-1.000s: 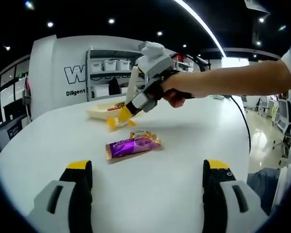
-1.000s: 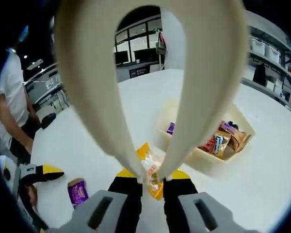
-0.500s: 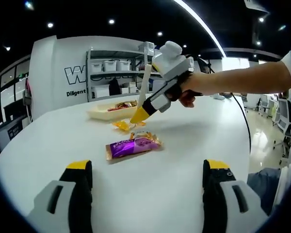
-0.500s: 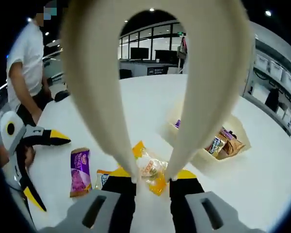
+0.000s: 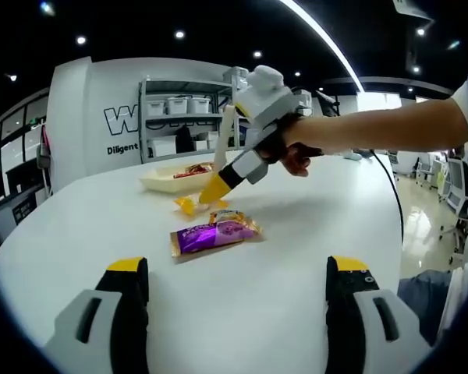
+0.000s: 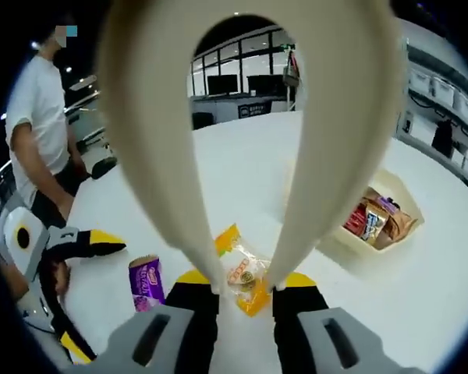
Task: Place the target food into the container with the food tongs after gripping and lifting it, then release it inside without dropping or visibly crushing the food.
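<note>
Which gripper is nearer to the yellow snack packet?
Right. The right gripper holds tongs around the yellow packet; the left gripper waits farther back, nearer the purple packet.

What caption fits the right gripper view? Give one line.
Right gripper squeezing cream food tongs around a yellow-wrapped snack on the white table, beside the snack-filled container.

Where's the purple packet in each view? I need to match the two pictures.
Left gripper view: the purple packet lies on the white table, centre, nearer the camera than the orange-wrapped snack.
Right gripper view: the purple packet is at lower left, beside the left gripper.
Shared landmark: the cream container holding snack packs.
</note>
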A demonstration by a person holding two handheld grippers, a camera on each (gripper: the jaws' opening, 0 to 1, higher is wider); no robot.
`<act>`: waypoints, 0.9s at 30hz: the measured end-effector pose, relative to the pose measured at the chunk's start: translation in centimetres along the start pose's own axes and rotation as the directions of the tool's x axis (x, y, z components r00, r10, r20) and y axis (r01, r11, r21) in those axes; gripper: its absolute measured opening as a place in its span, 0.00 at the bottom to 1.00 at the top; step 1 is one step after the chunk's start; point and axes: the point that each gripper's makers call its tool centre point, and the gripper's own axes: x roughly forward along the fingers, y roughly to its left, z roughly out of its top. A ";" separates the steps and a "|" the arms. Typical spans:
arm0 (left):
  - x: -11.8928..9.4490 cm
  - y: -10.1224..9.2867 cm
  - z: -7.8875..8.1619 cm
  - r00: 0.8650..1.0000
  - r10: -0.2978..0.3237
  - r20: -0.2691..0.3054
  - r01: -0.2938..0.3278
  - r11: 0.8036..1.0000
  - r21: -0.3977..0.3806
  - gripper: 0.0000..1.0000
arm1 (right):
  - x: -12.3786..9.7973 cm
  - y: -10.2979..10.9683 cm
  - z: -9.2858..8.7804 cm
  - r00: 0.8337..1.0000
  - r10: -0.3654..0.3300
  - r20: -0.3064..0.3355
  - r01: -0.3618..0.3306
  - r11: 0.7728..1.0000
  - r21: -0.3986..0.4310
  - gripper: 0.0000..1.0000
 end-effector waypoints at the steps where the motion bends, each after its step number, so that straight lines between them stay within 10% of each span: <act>1: 0.0 0.0 0.0 1.000 0.000 0.001 0.000 1.000 0.000 0.93 | -0.1 0.1 0.0 1.000 -0.005 0.000 0.005 1.000 0.007 0.21; 13: -0.1 -0.2 0.0 1.000 -0.004 0.004 0.004 1.000 0.005 0.93 | -0.8 2.0 -0.3 0.996 0.084 0.038 -0.091 0.961 0.263 0.21; 27: -0.1 -0.3 0.1 1.000 -0.002 0.003 0.002 1.000 0.004 0.93 | 0.3 1.0 2.1 0.999 -0.031 0.044 0.031 0.999 0.019 0.22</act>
